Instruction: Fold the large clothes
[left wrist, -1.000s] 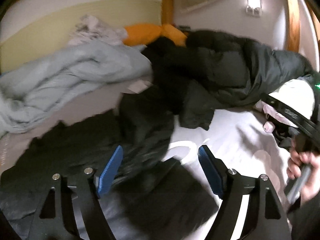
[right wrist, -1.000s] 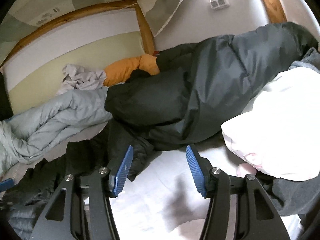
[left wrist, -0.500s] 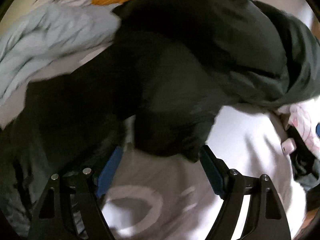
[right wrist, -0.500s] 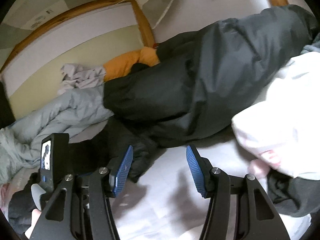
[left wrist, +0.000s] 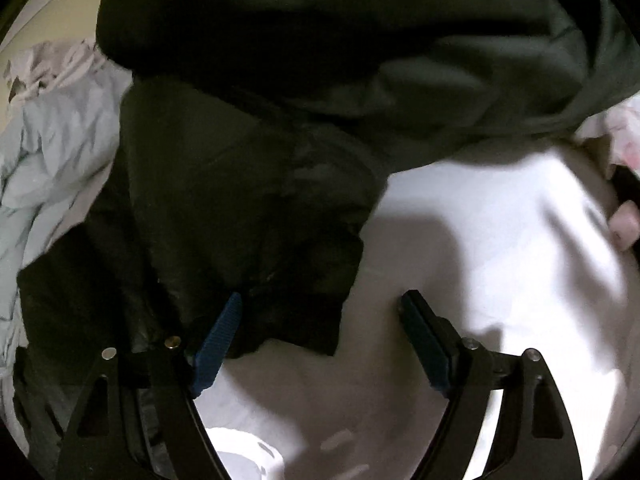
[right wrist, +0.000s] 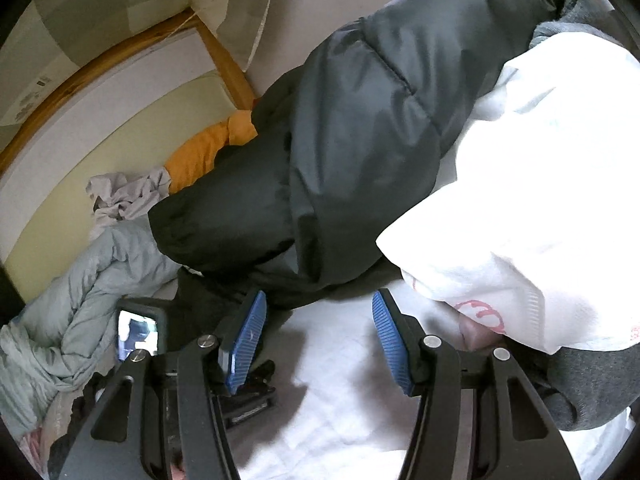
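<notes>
A large dark puffy jacket (left wrist: 280, 128) lies crumpled on the white bed sheet (left wrist: 480, 240). In the left wrist view my left gripper (left wrist: 322, 316) is open, low over the sheet, with the jacket's lower edge just in front of and over its left finger. In the right wrist view the jacket (right wrist: 340, 152) fills the middle. My right gripper (right wrist: 318, 322) is open and empty above the sheet (right wrist: 320, 400), just short of the jacket's hem. The left gripper's body with its small screen (right wrist: 140, 328) shows at the left there.
A pale grey-blue duvet (right wrist: 80, 292) is bunched at the left. An orange cushion (right wrist: 208, 144) and a light crumpled cloth (right wrist: 124, 192) lie by the wall. A white garment with red print (right wrist: 532, 200) over a grey one (right wrist: 592, 384) lies at the right.
My left gripper has moved forward and down to the jacket's lower edge. My right gripper has come closer to the jacket. Both stay open.
</notes>
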Action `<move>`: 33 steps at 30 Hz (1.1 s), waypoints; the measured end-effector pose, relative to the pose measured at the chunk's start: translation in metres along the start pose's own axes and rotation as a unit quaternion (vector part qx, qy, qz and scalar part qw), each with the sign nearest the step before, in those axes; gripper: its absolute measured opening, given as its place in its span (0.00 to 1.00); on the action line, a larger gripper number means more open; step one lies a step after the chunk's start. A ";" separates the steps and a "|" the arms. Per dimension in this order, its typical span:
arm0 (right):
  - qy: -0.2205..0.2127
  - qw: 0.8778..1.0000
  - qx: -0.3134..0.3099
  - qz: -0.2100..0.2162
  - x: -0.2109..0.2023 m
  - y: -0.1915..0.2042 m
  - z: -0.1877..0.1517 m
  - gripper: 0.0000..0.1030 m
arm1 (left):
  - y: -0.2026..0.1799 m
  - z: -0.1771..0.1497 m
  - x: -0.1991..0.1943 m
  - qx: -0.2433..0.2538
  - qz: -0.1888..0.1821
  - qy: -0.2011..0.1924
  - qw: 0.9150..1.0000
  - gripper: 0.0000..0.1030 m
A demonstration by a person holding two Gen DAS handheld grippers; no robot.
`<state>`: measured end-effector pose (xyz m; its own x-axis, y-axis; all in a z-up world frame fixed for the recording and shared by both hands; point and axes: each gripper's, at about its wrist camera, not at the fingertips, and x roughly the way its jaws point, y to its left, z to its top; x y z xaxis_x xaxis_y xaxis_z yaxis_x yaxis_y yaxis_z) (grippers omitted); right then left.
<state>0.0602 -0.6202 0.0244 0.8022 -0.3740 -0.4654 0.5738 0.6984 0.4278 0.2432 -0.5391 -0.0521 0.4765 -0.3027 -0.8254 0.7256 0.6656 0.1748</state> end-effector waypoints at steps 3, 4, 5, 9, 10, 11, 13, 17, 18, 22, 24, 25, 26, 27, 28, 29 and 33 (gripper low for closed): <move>0.002 1.000 -0.013 -0.005 0.004 0.005 -0.001 0.56 | 0.012 0.003 -0.010 -0.022 0.021 -0.012 0.999 0.14; 0.002 1.000 -0.017 -0.008 0.005 0.007 -0.001 0.56 | 0.017 0.003 -0.019 -0.027 0.024 -0.025 0.999 0.12; 0.000 1.000 -0.025 -0.013 0.006 0.009 -0.002 0.56 | 0.022 0.003 -0.032 -0.027 0.027 -0.043 0.998 0.12; -0.010 0.999 -0.039 -0.016 0.002 0.014 -0.002 0.56 | 0.044 0.001 -0.099 -0.032 0.037 -0.108 0.993 0.11; -0.011 0.999 -0.038 -0.013 0.002 0.015 -0.003 0.56 | 0.050 0.002 -0.116 -0.034 0.038 -0.119 0.992 0.11; -0.008 0.999 -0.038 -0.006 0.002 0.018 -0.005 0.56 | 0.055 0.002 -0.134 -0.036 0.040 -0.129 0.990 0.11; -0.005 0.999 -0.047 0.004 0.002 0.025 -0.009 0.56 | 0.070 0.000 -0.175 -0.039 0.049 -0.151 0.987 0.10; -0.019 0.995 -0.093 0.003 -0.003 0.049 -0.018 0.56 | 0.109 -0.005 -0.244 -0.071 0.074 -0.177 0.979 0.10; -0.023 0.994 -0.104 0.005 -0.005 0.055 -0.020 0.56 | 0.118 -0.010 -0.257 -0.080 0.083 -0.175 0.978 0.10; -0.008 0.992 -0.110 0.058 -0.007 0.073 -0.033 0.56 | 0.171 -0.044 -0.289 -0.124 0.147 -0.150 0.970 0.10; 0.024 0.992 -0.075 0.101 -0.003 0.075 -0.040 0.56 | 0.197 -0.067 -0.302 -0.152 0.166 -0.142 0.964 0.10; 0.027 0.992 -0.075 0.102 -0.002 0.076 -0.042 0.56 | 0.210 -0.080 -0.309 -0.164 0.173 -0.142 0.961 0.10; 0.024 0.991 -0.091 0.093 -0.003 0.082 -0.047 0.56 | 0.222 -0.093 -0.314 -0.172 0.179 -0.141 0.958 0.10; 0.018 0.990 -0.109 0.083 -0.004 0.088 -0.050 0.56 | 0.235 -0.107 -0.320 -0.182 0.187 -0.139 0.955 0.10; 0.013 0.990 -0.121 0.077 -0.005 0.092 -0.052 0.56 | 0.244 -0.120 -0.322 -0.189 0.194 -0.137 0.953 0.10; 0.007 0.988 -0.138 0.071 -0.007 0.098 -0.055 0.56 | 0.254 -0.133 -0.324 -0.198 0.201 -0.134 0.950 0.10; 0.017 0.985 -0.144 0.094 -0.010 0.108 -0.061 0.56 | 0.290 -0.193 -0.331 -0.232 0.223 -0.122 0.939 0.10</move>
<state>0.1043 -0.5041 0.0277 0.8813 -0.2045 -0.4260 0.3408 0.8996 0.2731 0.2001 -0.1141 0.1684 0.8224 -0.0328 -0.5679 0.1596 0.9715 0.1751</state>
